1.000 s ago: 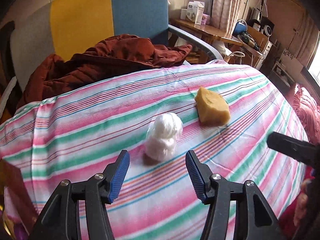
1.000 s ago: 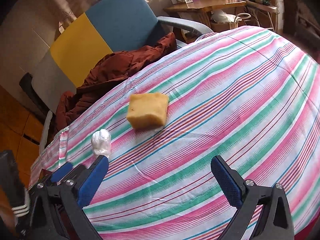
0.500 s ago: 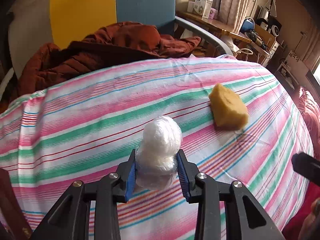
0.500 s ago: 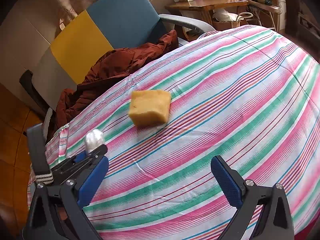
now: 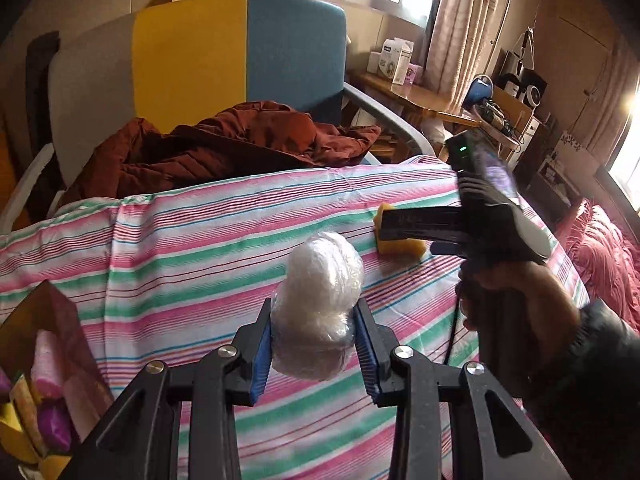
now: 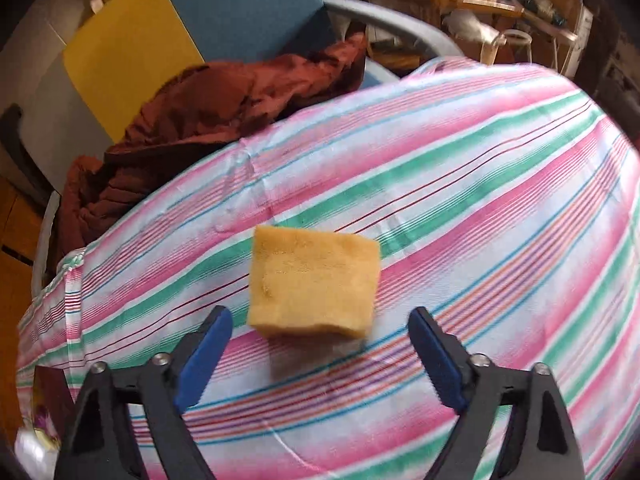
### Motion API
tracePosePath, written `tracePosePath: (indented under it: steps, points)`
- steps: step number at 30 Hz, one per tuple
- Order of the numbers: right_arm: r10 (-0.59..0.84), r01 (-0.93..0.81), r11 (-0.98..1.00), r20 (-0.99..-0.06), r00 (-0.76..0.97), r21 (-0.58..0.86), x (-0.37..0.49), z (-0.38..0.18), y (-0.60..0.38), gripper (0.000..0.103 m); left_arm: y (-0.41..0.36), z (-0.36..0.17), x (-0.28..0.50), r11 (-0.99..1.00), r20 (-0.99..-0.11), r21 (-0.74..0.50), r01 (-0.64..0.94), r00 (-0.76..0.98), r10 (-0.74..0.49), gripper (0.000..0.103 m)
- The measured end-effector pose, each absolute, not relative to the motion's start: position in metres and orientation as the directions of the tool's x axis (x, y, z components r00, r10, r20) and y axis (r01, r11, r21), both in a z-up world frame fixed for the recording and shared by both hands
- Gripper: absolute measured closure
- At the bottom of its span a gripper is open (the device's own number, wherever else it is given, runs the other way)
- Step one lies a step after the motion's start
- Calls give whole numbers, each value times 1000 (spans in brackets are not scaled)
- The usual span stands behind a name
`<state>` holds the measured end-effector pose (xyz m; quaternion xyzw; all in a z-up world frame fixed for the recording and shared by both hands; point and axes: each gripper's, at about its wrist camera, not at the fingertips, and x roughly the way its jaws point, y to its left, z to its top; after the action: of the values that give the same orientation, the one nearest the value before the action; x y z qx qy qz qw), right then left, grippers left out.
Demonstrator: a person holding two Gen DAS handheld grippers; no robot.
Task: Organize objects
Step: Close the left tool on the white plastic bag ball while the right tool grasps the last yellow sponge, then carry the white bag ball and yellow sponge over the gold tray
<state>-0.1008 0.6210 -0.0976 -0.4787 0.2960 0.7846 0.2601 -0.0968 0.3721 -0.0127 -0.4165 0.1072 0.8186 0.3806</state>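
Lifted since a moment ago, the plastic wad [image 5: 320, 304] sits clamped in the left gripper [image 5: 316, 354] above the striped cloth [image 5: 180, 248]. Farther right, the right gripper [image 6: 320, 354] has closed in, jaws wide apart (holding nothing), straddling the sponge [image 6: 314, 284] lying on the cloth.

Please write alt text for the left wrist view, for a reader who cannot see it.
The left gripper is shut on a white plastic-wrapped bundle, held above a striped tablecloth. To the right, a hand brings the right gripper over a yellow sponge; a rust-red jacket lies on a chair behind.
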Motion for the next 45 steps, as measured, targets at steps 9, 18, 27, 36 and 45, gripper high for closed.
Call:
tracePosePath:
  steps: [9,18,27,36,45]
  points:
    - [138,-575,-807,-903,-406,136,-85,-97,581,41,335,0,-75,-716,-721,-80,-694,-455,522,66]
    - [65,-444,-883,-898,-434,151,-47,-89,509,41,295,13,-50,-746,-685,-51,-664,-520,510,66]
    - [-13,-400,-894,-904,-427,202,-21,-100,459,41,253,20,-32,-774,-668,-57,-631,-552,500,66]
    - [-41,-397,-886,-895,-444,238,1,-105,427,41,216,13,-24,-801,-677,-82,-593,-557,481,66]
    - [-10,-364,-907,-876,-482,211,18,-95,404,41,187,5,-20,-826,-685,-103,-555,-563,463,66]
